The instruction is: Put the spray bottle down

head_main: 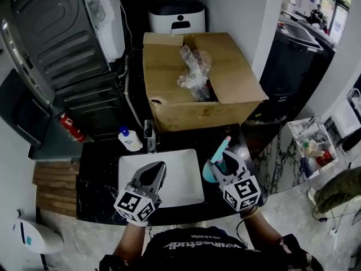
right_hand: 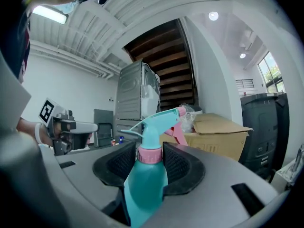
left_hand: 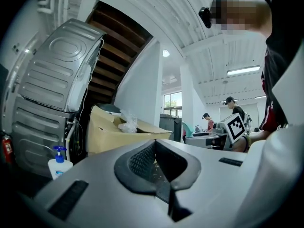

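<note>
**Head view.** The right claw (head_main: 224, 164) carries a teal plastic spray bottle with a pink collar and trigger (head_main: 211, 173). The bottle is upright over the dark stone desk (head_main: 98, 185), just right of the white rectangular basin (head_main: 186, 192). The left claw (head_main: 151, 176) hovers over the basin's front left part. An open brown cardboard box (head_main: 225, 66) fills the rear of the desk. The bare strip between the basin and the desk's right edge is narrow, and the basin floor looks like the widest free surface.

**Left gripper view.** The left claw (left_hand: 164, 175) is clenched on nothing, its jaws meeting. It probably stays clear as a spare.

**Right gripper view.** The right claw (right_hand: 150, 158) grasps the spray bottle (right_hand: 145, 189) at its collar, with the nozzle above the jaws. Gripping it this high probably keeps the body vertical and the base free for setting down.
</note>
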Motion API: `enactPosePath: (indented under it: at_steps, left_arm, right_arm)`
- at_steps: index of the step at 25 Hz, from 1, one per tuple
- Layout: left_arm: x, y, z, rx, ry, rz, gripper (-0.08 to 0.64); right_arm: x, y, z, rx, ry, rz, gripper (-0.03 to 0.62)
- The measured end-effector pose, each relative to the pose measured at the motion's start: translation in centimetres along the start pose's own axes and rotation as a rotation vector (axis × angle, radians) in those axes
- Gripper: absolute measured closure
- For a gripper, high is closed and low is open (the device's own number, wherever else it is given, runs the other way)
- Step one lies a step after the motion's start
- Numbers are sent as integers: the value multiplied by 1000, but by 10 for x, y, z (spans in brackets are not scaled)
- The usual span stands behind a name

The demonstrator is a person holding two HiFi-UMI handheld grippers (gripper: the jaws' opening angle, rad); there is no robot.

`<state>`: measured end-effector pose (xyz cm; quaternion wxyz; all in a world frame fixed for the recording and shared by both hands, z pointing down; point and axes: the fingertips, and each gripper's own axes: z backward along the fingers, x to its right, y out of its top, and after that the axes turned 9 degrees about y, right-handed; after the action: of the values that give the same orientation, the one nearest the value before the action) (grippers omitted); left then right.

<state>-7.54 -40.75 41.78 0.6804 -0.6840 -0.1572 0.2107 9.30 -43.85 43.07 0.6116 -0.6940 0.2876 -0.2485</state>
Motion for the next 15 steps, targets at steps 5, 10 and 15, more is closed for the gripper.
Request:
enactPosePath:
  at_steps: [5,10,15]
  left_arm:
    - [-10,-16,1,-24,-3,25,545]
    - [-20,-35,3,-56,4,48,545]
    - [-32,-53,4,-89,12,54,546]
  right_arm:
    - [32,-24,-23,-8,-87,11,390]
    - [77,-44,-55,49,-187,17,390]
    - [117,-65,-99,81,-259,40,390]
